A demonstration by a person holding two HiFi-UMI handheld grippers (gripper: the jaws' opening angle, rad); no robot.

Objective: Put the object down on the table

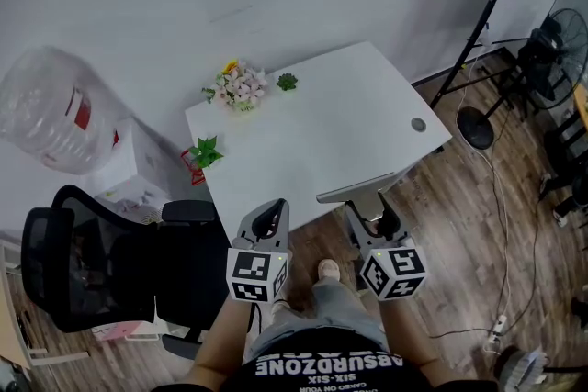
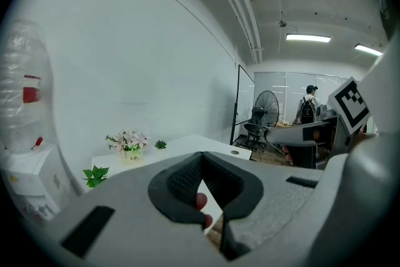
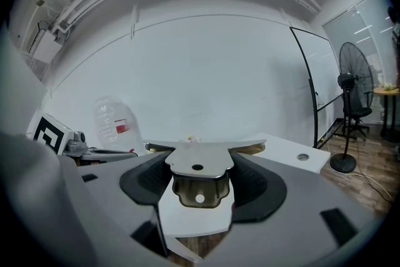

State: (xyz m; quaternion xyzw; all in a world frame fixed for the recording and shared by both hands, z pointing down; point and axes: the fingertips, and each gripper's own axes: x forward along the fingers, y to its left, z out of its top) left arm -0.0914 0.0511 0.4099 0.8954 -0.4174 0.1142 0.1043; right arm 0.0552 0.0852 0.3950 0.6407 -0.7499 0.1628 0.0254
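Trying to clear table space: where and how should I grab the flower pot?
Take the flower pot by its low body, tongs level, from the table's bare near side. The flowers spread over its top, so a grab from above would likely crush them.

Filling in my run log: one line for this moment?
right hand-held gripper: shut on metal pan | left hand-held gripper: shut, empty | metal pan: held at table near edge

The right gripper (image 1: 372, 210) held a flat metal object (image 1: 354, 191) over the near edge of the table (image 1: 322, 124); the left gripper (image 1: 268, 216) hung just off that edge.
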